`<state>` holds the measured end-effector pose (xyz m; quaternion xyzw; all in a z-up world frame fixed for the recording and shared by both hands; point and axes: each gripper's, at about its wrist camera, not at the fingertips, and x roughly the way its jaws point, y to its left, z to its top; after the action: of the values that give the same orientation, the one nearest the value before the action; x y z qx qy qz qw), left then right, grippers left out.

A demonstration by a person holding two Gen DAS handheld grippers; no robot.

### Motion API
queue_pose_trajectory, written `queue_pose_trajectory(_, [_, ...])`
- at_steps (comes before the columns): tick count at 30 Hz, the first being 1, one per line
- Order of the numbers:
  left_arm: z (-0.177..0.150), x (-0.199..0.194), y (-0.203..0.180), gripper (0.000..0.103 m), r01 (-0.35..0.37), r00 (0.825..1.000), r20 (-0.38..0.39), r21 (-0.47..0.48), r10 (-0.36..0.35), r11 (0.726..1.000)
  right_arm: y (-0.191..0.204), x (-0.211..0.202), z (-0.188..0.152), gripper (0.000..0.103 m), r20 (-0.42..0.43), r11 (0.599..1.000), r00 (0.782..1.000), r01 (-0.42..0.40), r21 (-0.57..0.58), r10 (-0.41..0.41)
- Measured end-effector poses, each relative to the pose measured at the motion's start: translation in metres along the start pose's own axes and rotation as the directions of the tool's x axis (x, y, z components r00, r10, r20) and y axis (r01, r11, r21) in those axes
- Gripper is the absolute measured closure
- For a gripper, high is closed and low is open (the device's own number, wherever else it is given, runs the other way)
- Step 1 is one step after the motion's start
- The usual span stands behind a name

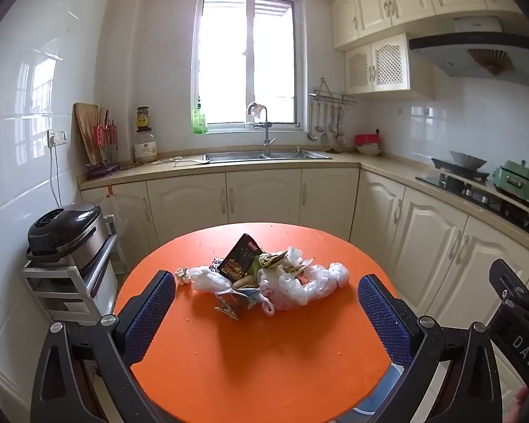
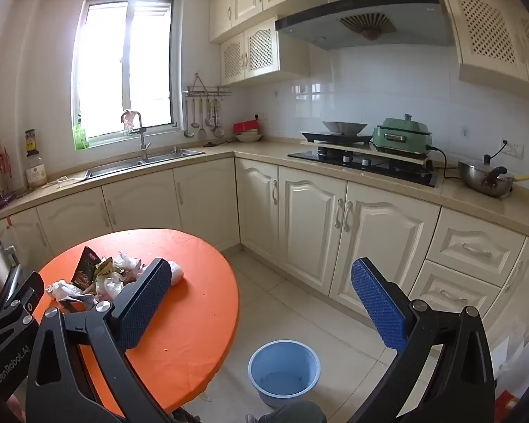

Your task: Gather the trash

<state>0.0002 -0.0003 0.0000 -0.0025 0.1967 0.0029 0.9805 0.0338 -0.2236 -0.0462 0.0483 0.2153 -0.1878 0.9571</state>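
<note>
Two grippers, both held over the near side of the orange table (image 1: 264, 352), both tilted a little downward. Left gripper (image 1: 266, 303): jaws spread wide, nothing between the pads. Right gripper (image 2: 261, 299): likewise released and empty, sitting off the table's right edge, over the floor.

One heap of trash (image 1: 264, 278) lies near the table's middle, well ahead of my left fingers. In it: crumpled clear plastic bags (image 1: 299, 285), a dark snack packet (image 1: 239, 259) standing tilted, torn wrappers, a small paper wad at the left end. A few crumbs are scattered on the tabletop closer to me.

Blue bin (image 2: 284, 370) stands on the tiled floor just right of the table, open-topped. It looks empty, or nearly so.

Step in hand, as I judge it: the very start. Nothing is gripped yet and the heap looks untouched.

Next move calls for: bringing a gripper forward to the heap, picking one graspable piece, and closing on it. The bags are soft and tangled, so a pinch may drag neighbours along. The right gripper is nearer the bin, so it suits the carry.
</note>
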Motion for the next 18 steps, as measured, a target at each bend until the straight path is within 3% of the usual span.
queue_pose_trajectory(8, [-0.0005,0.001,-0.0091,0.001,-0.026,0.999,-0.018,0.022,0.026,0.999,0.0003,0.0005,-0.0018,0.0,-0.007,1.0,1.0,-0.008,0.0,0.008])
queue_pose_trajectory(18, [-0.0049,0.0032,-0.0027,0.001,0.009,1.0,-0.02,0.021,-0.008,1.0,-0.0018,0.0042,-0.0032,0.0,-0.015,1.0,1.0,-0.007,0.002,0.007])
